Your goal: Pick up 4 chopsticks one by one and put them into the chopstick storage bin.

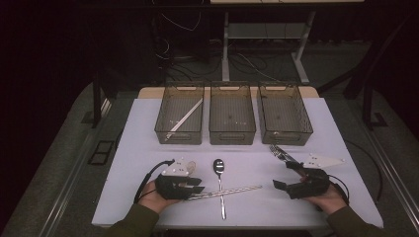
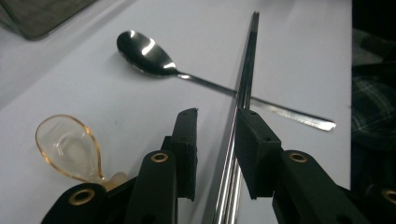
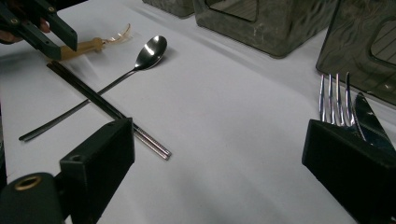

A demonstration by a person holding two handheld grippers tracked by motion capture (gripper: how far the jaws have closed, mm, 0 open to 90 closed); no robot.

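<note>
A pair of metal chopsticks lies across the handle of a steel spoon on the white table. My left gripper straddles the chopsticks' near end, open. One pad stands clear of them; the other is right beside them. A clear plastic spoon with an amber rim lies beside it. My right gripper is wide open with nothing between its jaws, near a fork and knife.
Three smoky see-through bins stand in a row at the back: left, middle, right. The left bin holds a long pale stick. The table's front edge runs just behind both hands.
</note>
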